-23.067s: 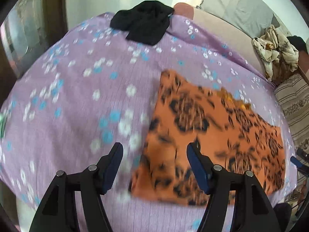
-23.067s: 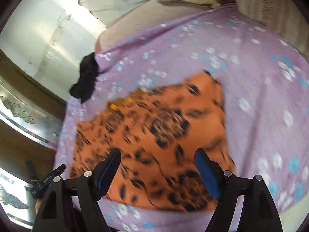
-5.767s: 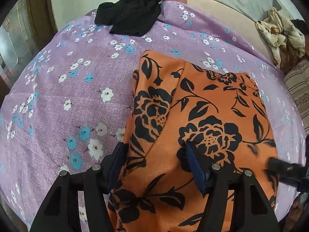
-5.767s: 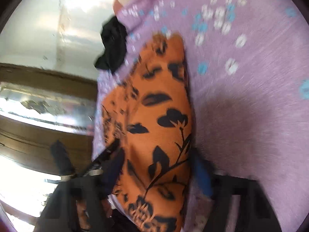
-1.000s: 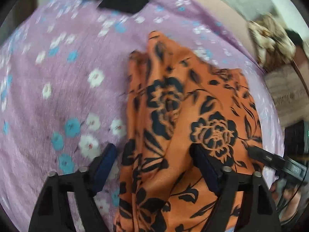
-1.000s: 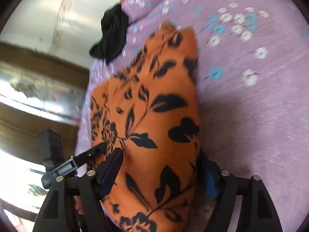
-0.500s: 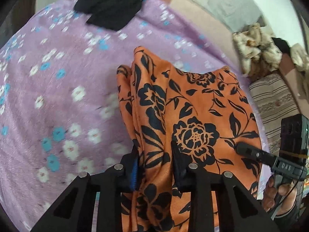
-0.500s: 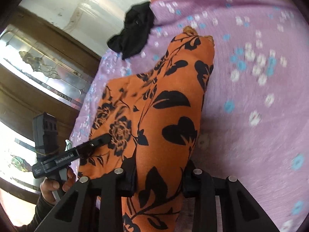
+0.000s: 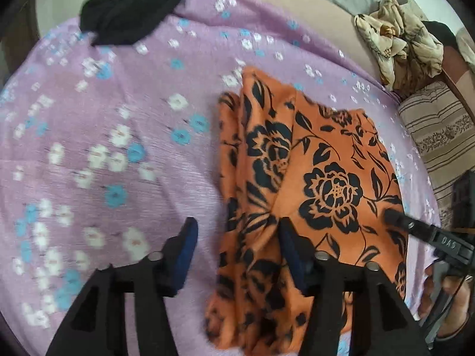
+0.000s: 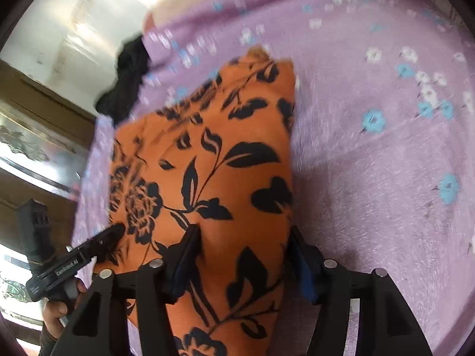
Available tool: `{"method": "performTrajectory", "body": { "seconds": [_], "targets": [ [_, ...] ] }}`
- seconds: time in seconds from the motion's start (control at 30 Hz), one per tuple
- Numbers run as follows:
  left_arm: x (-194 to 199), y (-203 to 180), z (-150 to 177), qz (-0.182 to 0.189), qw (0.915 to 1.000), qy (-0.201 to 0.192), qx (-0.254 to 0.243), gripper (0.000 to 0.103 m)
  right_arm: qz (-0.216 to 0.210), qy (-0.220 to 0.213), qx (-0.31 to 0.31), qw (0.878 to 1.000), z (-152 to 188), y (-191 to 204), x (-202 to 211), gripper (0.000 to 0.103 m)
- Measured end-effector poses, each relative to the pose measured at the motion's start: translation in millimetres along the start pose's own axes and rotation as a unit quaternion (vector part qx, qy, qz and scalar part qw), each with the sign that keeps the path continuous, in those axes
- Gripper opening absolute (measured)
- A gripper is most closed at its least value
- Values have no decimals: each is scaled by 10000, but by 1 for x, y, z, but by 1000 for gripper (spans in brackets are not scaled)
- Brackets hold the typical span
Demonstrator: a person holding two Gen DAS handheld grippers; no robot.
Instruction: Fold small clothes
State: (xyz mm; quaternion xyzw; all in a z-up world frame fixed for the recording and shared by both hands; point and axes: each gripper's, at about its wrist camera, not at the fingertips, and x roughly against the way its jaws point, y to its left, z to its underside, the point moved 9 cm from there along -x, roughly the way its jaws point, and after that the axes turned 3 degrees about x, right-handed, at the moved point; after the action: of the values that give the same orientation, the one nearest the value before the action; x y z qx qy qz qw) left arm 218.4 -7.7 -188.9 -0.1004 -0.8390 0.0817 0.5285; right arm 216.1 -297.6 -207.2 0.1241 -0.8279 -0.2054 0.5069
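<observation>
One purple flowered bedsheet (image 9: 124,136) fills both views. On it lies one folded orange garment with black flowers (image 9: 320,178), spread from centre toward five o'clock in the left wrist view. One black cloth (image 9: 133,12) sits at eleven o'clock, one cream bundle (image 9: 397,41) at two. Two grippers: the left gripper (image 9: 237,246) and right gripper (image 10: 243,255) have just been opening, jaws apart, fabric loose between.
</observation>
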Motion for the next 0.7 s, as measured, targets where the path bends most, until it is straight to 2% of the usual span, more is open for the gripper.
{"method": "performTrajectory", "body": {
  "seconds": [0.07,0.1,0.17,0.2,0.23,0.3,0.33,0.37,0.4,0.47,0.5,0.53,0.63,0.7],
  "targets": [
    [18,1,4,-83,9997,-173,-137,58,314,-383,183,9986,-8,4,20,63],
    [26,1,5,-152,9993,-263,-223,58,321,-637,235,9972,-14,12,34,63],
    [36,-3,8,-251,9982,-416,-347,58,83,-947,288,9950,-22,31,50,63],
    [37,-5,9,-332,9977,-425,-404,58,-153,-1007,367,9941,-25,45,53,67],
    [37,-7,11,-426,9973,-392,-461,58,-369,-942,482,9937,-26,59,49,74],
    [38,-7,14,-545,9965,-349,-531,58,-475,-602,585,9953,-24,69,21,78],
    [41,-7,17,-567,9964,-337,-530,58,-396,-408,544,9969,-20,62,8,80],
    [44,-7,19,-598,9964,-327,-504,59,-167,65,302,9994,-12,45,-20,80],
    [49,-7,22,-613,9964,-328,-480,60,-79,99,138,9998,-12,37,-27,80],
    [56,-9,24,-650,9960,-410,-465,67,-137,-229,67,9996,-17,44,-10,80],
    [61,-8,25,-694,9954,-487,-452,75,-97,-361,181,9991,-16,52,5,80],
    [67,-7,25,-764,9944,-601,-415,77,-58,-431,264,9987,-15,55,13,80],
    [82,-6,29,-786,9937,-697,-397,78,41,-780,560,9954,3,72,49,84],
    [90,-8,35,-804,9936,-695,-377,78,117,-850,646,9942,20,80,62,86]
  ]
}}
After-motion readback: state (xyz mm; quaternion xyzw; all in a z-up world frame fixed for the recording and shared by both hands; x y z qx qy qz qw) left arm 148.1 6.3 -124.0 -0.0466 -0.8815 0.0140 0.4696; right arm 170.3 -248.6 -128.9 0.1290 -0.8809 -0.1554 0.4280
